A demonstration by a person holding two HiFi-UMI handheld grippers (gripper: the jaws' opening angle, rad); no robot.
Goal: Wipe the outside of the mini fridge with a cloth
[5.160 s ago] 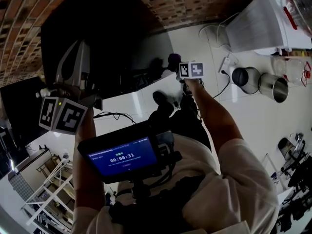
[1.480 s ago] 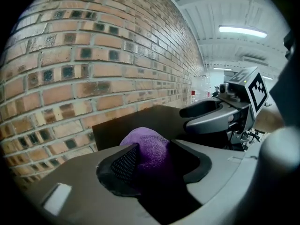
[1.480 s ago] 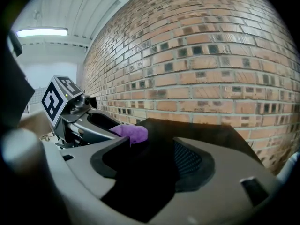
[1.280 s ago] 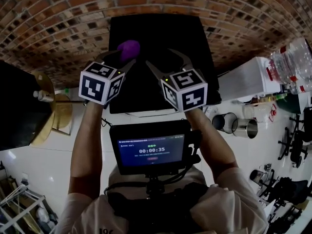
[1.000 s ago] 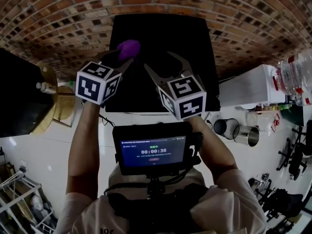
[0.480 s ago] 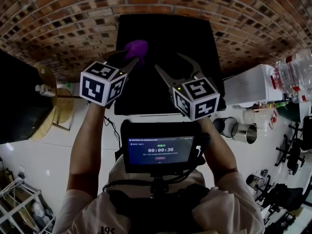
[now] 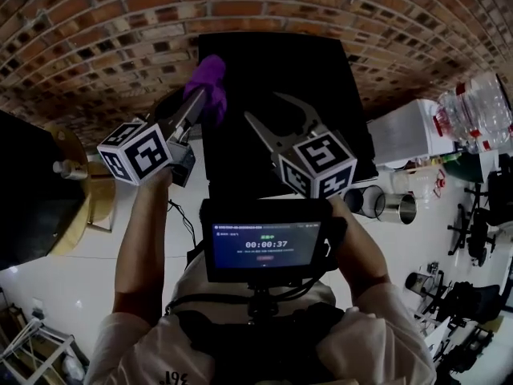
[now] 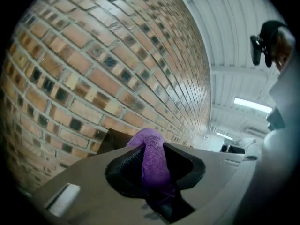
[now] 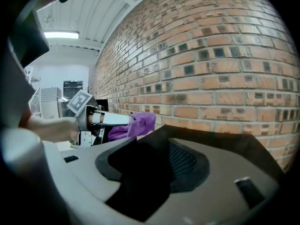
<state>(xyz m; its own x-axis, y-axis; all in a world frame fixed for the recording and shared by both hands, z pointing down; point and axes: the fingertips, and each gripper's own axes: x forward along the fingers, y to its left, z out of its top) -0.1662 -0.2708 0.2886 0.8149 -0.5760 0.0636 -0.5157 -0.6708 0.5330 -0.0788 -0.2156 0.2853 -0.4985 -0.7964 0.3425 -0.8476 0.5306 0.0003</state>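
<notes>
Hidden or unclear: In the head view the mini fridge (image 7: 280, 95) read only as a flat black block against the brick wall (image 7: 96, 22). No door seam or handle could be made out. Its lower edge was covered by the right gripper (image 7: 276, 112) and the chest-mounted screen (image 7: 266, 245). Contact between the purple cloth (image 7: 207, 83) and the fridge could not be settled in any view.

View differences: The head view placed the cloth at the fridge's upper left corner, overlapping its edge. The left gripper view showed only a dark corner of the fridge (image 8: 101, 142) behind the jaws, with brick filling the rest. The right gripper view showed the left gripper (image 9: 101, 118) from the side, with the cloth (image 9: 133, 124) bunched at its tip, just beside a dark slab edge (image 9: 225, 142).

Grippers: The left gripper (image 7: 200, 99) had just been closing, and its jaws were pinched on the cloth (image 8: 152, 161), which stood up between the pads. The right gripper (image 9: 154, 168) had also just been closing, but its jaws stood well apart with nothing between them.

Cloth appearance: It was vivid purple and fuzzy, folded into a soft wad with one lobe poking past the fingertips.
</notes>
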